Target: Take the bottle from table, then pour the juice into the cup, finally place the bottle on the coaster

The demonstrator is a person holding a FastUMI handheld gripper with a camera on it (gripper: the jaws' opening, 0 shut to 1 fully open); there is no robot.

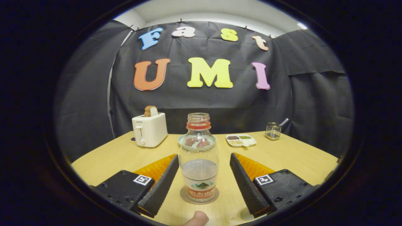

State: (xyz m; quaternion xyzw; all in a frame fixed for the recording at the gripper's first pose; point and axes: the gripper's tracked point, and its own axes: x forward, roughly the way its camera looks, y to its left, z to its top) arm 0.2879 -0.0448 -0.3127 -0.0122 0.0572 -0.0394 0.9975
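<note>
A clear bottle stands upright on a round grey coaster on the wooden table. It has no cap, a red ring at its neck, a label low down, and pale liquid filling roughly its lower third. My gripper is open, one finger on either side of the bottle. The left finger sits close to the glass. A clear gap separates the right finger from it.
Beyond the bottle lie a light blue plate holding something reddish and a white divided dish of small foods. A white toaster with a slice of bread stands back left, a wire holder back right. A person's fingertip shows below the coaster.
</note>
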